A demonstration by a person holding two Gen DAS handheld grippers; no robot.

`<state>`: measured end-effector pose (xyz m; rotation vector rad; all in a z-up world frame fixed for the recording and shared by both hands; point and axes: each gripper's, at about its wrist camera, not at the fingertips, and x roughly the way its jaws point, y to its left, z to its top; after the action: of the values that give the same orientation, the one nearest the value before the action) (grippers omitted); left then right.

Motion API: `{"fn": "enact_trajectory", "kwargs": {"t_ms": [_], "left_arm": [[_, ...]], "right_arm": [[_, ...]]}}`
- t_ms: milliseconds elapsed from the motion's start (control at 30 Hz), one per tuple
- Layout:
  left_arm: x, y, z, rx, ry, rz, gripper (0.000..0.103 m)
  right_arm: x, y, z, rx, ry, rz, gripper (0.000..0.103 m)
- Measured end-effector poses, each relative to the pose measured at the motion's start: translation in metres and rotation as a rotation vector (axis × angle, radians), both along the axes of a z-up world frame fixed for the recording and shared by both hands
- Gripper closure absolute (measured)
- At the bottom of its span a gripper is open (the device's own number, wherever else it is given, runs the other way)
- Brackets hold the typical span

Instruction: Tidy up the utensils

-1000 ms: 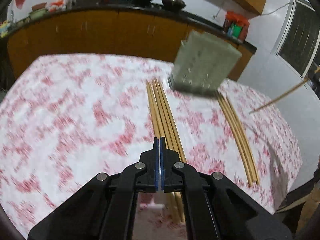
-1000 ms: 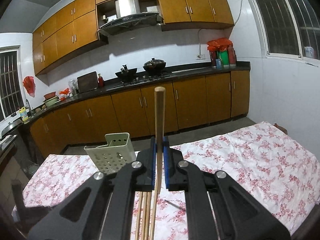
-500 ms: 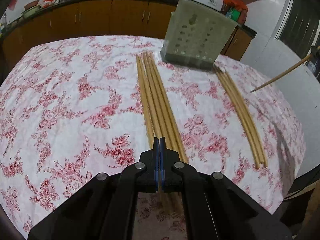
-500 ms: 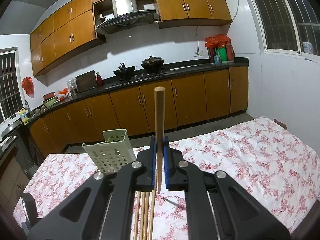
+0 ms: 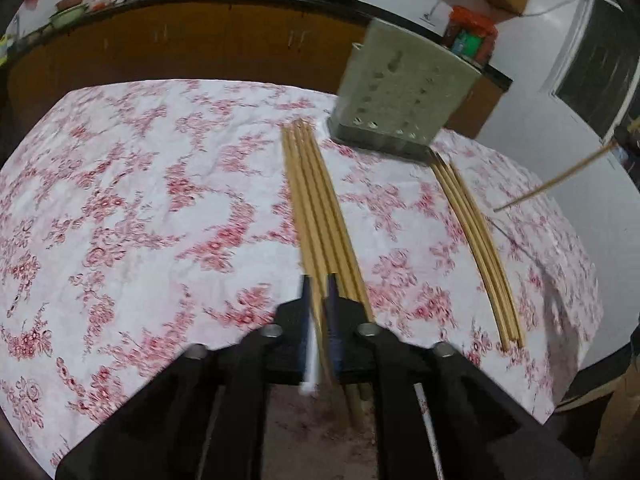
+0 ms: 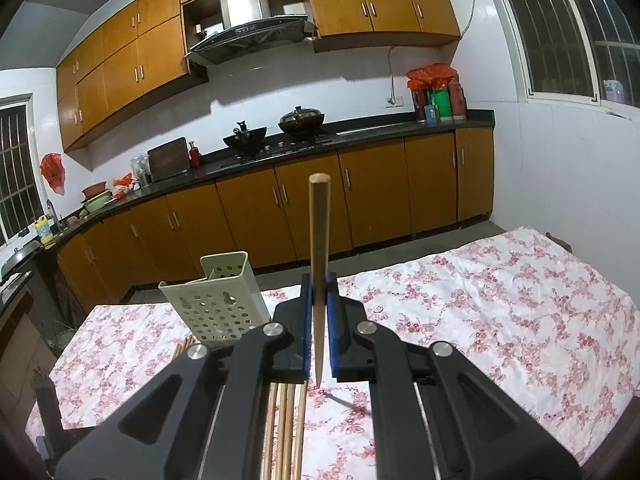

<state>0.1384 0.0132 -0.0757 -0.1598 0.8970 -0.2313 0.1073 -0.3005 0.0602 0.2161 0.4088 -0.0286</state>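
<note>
**A kitchen under hard indoor light**

Orange-brown wall cabinets [image 6: 360, 4] run along the top, a steel range hood [image 6: 250, 28] set between them. Below sits a dark countertop [image 6: 280, 156] carrying two black woks [image 6: 300, 118] on the hob, over matching base cabinets [image 6: 380, 196]. White tiled walls [image 6: 540, 180] throw the light back. A barred window [image 6: 580, 28] at right is dark. In front, a table under a white cloth with red flowers [image 6: 500, 300].

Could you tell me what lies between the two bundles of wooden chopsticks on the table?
Only bare floral tablecloth, seen in the left wrist view.
</note>
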Motion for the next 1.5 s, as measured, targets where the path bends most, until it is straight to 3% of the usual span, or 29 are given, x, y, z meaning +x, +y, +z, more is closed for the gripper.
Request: {"fn": "enact_trajectory", "kwargs": {"t_ms": [33,233,500,600,1033,1300,1500], "left_arm": [[0.000,-0.004,-0.002,0.012,0.003,-0.003,0.081],[0.000,-0.012,-0.012,0.061,0.031,0.016,0.081],[-0.002,-0.005,-0.012,0.049,0.027,0.060,0.082],[0.000,0.001,-0.009,0.010,0.019,0.084,0.083],[0.002,-0.009,-0.016,0.126,0.023,0.056,0.095],[0.031,0.006,-0.016,0.163,0.014,0.076,0.095],[0.020,0.006,-0.016,0.187,-0.010,0.063,0.095]], "right_arm": [[0.000,0.001,0.000,-0.002,0.000,0.001,0.095],[-0.003,-0.002,0.000,-0.002,-0.004,-0.005,0.095],[-0.004,-0.005,0.000,0.009,-0.001,-0.002,0.095],[-0.006,-0.004,-0.001,0.010,-0.001,0.000,0.095],[-0.014,0.002,-0.014,0.042,0.013,0.016,0.095],[-0.017,0.003,-0.015,0.042,0.007,0.009,0.095],[-0.016,0.001,-0.015,0.044,0.005,0.008,0.095]]}}
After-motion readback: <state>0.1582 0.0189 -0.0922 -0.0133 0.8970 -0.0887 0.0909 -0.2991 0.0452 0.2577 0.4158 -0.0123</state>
